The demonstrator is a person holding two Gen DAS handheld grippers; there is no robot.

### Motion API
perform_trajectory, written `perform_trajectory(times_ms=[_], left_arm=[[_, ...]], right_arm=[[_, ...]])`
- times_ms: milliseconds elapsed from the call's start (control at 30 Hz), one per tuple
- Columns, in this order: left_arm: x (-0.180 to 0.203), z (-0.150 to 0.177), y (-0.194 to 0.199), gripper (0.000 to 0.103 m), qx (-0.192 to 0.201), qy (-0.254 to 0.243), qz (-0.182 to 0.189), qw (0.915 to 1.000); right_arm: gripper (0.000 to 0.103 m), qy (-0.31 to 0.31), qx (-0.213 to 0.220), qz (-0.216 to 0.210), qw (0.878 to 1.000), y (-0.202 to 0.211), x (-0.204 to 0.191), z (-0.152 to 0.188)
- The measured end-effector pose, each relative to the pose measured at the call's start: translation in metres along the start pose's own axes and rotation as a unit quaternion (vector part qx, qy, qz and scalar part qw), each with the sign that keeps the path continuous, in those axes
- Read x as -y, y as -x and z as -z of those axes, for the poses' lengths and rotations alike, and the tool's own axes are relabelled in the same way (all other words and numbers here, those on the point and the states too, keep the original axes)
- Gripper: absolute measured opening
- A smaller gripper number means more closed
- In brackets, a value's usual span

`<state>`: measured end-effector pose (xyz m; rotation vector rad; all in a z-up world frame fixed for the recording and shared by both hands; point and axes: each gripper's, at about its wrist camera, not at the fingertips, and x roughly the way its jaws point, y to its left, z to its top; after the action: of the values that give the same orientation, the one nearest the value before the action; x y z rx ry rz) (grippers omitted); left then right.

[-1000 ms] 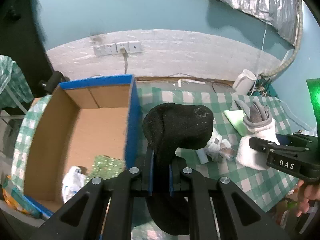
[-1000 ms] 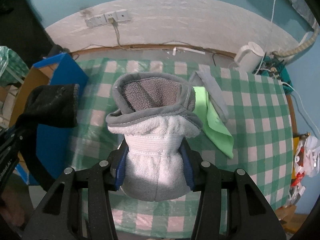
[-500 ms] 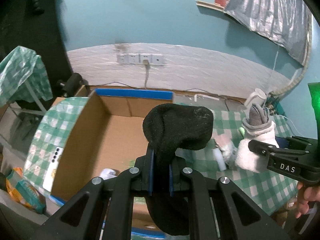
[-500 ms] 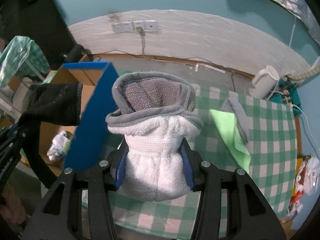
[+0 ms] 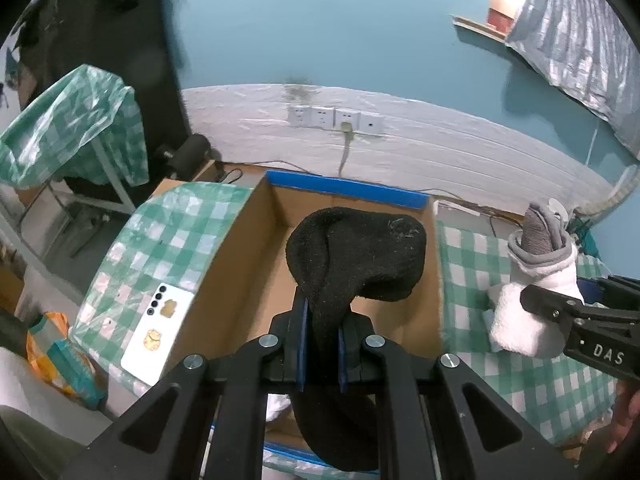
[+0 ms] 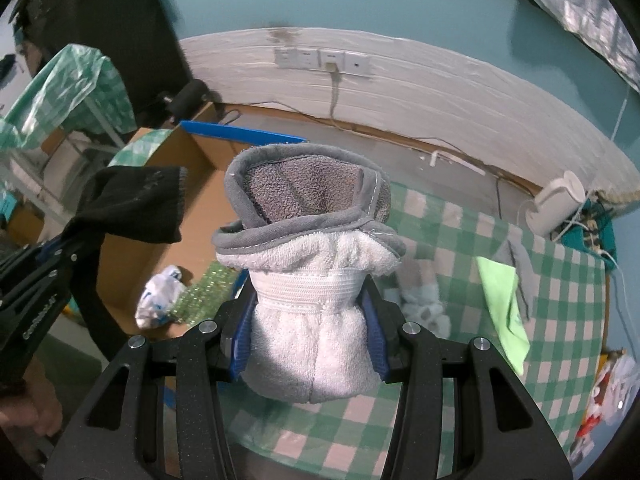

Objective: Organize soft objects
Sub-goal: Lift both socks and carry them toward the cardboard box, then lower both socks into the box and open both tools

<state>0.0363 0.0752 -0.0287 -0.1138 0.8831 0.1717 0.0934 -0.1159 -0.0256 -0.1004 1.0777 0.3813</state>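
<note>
My left gripper point(image 5: 322, 344) is shut on a black sock point(image 5: 356, 256), which droops over the open cardboard box point(image 5: 240, 264) with blue-taped rims. My right gripper point(image 6: 308, 332) is shut on a white towelling bundle with a grey fleece lining point(image 6: 312, 264), held above the green checked tablecloth point(image 6: 460, 240) just right of the box point(image 6: 168, 168). In the left wrist view the white bundle point(image 5: 536, 280) hangs at the right, beside the box's right wall. The right wrist view shows the black sock point(image 6: 136, 204) at the left, above the box.
Inside the box lie a white crumpled bag point(image 6: 160, 300) and a green patterned piece point(image 6: 204, 292). A light green cloth point(image 6: 500, 304) with a grey item and white crumpled things point(image 6: 424, 304) stay on the table. A phone point(image 5: 156, 332) rests left of the box. A white kettle point(image 6: 556, 204) stands far right.
Both grippers have swung left with their loads. The black sock went from the box's right wall to over its inside, and the white bundle came from the table's middle to the box's edge.
</note>
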Motion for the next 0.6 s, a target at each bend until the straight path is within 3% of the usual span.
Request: perform_trajectory(times_ms=[600], left_arm=[[-0.035, 0.012, -0.049, 0.012, -0.051, 0.044, -0.041, 0.9969]], right_arm=[[0.047, 0.058, -0.017, -0.029, 0.998, -0.028, -0.071, -0.017]])
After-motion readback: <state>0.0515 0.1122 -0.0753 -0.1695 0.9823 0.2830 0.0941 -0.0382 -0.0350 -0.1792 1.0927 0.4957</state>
